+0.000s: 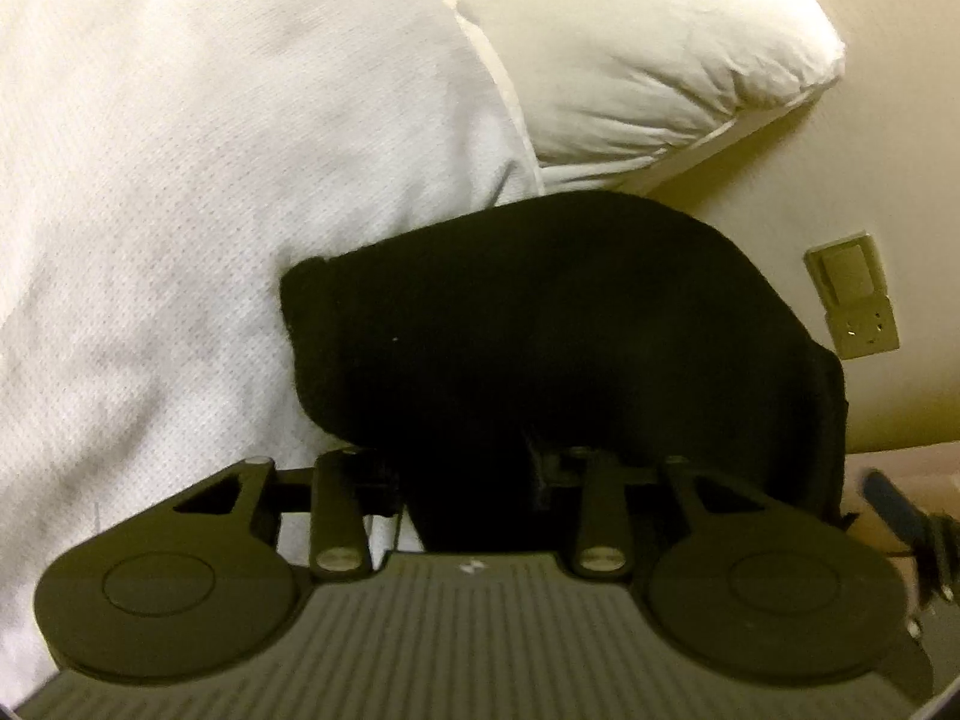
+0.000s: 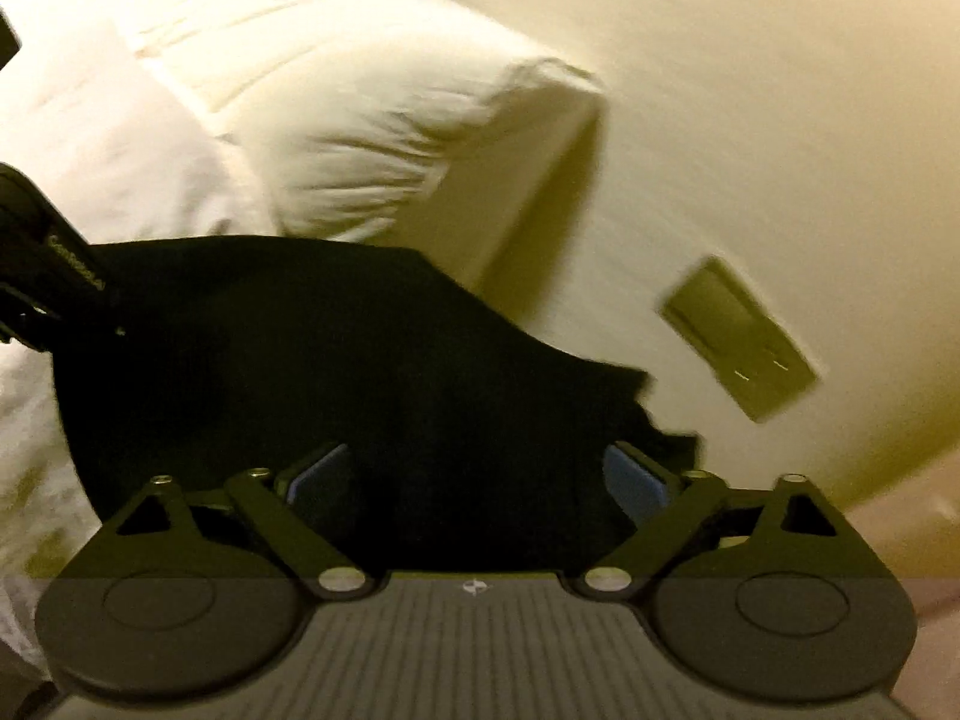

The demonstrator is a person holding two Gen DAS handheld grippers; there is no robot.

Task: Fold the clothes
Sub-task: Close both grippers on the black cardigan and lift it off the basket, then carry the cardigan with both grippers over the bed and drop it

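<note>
In the left wrist view, white bedding (image 1: 150, 210) fills the room from nine to twelve o'clock, and a white pillow (image 1: 660, 60) leans against the beige wall (image 1: 900, 180) at one o'clock. A wall switch and socket plate (image 1: 852, 306) sits at three o'clock, well apart from the cloth. The black garment (image 1: 540, 330) is bunched dead ahead, its left edge lying on the bedding and its right edge hanging down beside the wall. It covers the fingers of the left gripper (image 1: 474, 480), so I cannot tell how far the jaws stand. At four o'clock a blurred blue-tipped part of the other tool shows.

In the right wrist view, blurred, the pillow (image 2: 390, 120) lies at eleven to twelve o'clock and the wall plate (image 2: 738, 342) at two o'clock, with bare wall (image 2: 780, 90) around it. The left tool's dark body (image 2: 42, 264) enters at nine o'clock, touching the garment (image 2: 330, 372). The right gripper (image 2: 474, 480) stands wide, blue pads (image 2: 636, 480) apart, the garment draped between them.
</note>
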